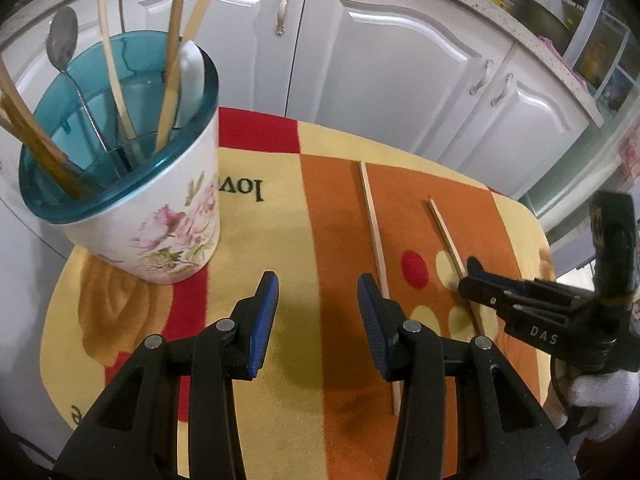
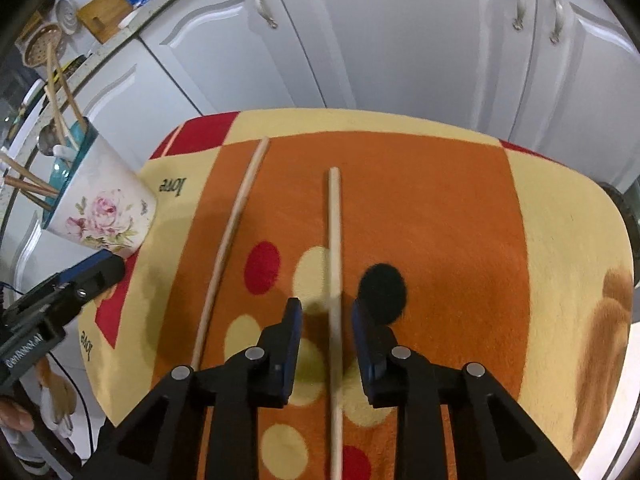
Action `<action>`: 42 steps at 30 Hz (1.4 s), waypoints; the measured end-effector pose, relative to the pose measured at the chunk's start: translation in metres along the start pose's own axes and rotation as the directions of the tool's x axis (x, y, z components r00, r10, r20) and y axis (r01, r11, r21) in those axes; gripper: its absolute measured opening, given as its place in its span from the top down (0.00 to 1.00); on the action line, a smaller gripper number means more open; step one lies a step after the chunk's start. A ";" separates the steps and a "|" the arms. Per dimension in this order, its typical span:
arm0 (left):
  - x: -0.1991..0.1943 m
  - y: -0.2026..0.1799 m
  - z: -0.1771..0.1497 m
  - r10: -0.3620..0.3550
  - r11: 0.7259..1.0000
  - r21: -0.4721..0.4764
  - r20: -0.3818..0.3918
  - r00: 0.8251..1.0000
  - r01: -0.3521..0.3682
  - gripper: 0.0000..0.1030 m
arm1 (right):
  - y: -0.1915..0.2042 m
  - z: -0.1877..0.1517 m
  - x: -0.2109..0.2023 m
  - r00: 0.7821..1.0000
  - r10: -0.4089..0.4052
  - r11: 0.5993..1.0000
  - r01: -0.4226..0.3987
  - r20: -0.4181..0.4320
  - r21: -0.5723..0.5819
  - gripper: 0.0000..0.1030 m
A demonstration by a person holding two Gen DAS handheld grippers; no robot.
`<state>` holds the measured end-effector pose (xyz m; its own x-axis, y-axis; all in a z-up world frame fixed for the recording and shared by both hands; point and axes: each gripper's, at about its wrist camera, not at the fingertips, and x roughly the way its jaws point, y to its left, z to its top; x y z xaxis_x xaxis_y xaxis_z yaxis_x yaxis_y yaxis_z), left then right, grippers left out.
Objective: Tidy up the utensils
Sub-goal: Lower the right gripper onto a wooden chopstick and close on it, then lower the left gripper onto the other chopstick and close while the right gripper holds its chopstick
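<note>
1. The right claw (image 2: pixel 326 320) points steeply down at the worktop (image 2: pixel 560 184), its blue-padded jaws parted on either side of a pale, thin wooden chopstick (image 2: pixel 334 240). A gap shows on both sides of the stick, so the pads do not press on it and nothing is gripped yet.
2. That chopstick lies flat on the orange band of the patterned fleece cloth (image 2: pixel 440 200) covering the worktop, running from the near edge towards the far edge, roughly mid-width.
3. The left claw (image 1: pixel 318 296) stands wide and released, with nothing between its jaws. It hovers over the cloth nearer the left side.
4. A second pale wooden chopstick (image 1: pixel 374 232) lies just beside the left claw's right jaw, close to parallel with the first and a little apart from it.
5. A white flower-printed utensil holder with a teal plastic rim (image 1: pixel 160 216) stands at the far left corner, already holding chopsticks, a metal spoon (image 1: pixel 62 36) and a white spoon.
6. Handling, as I judge it: the sticks are light, stiff, smooth and round, so they may roll or pivot in the pads. Taking hold near the middle, squarely across the shaft, should keep one from tipping on the way to the holder.
</note>
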<state>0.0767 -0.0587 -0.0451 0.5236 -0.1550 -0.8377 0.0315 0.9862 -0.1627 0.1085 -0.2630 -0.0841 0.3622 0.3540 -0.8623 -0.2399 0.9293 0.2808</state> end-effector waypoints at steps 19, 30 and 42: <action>0.052 -0.035 0.030 -0.106 0.993 0.042 -0.086 0.991 0.110 0.61 | -0.005 0.052 0.025 1.000 -0.016 1.000 0.016 0.018 -0.025 0.77; 0.104 -0.042 0.069 -0.046 0.999 0.009 -0.105 0.993 0.047 0.61 | -0.040 0.040 0.018 1.000 0.025 1.000 -0.026 0.012 0.016 0.93; 0.103 -0.051 0.046 -0.071 0.989 0.125 -0.114 0.991 0.085 0.89 | -0.043 0.038 0.019 0.997 0.071 0.997 -0.071 0.025 0.021 0.93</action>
<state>0.1681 -0.1226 -0.0989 0.4195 -0.2299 -0.8782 0.1818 0.9691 -0.1669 0.1604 -0.2921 -0.0968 0.3669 0.4214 -0.8294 -0.2458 0.9038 0.3504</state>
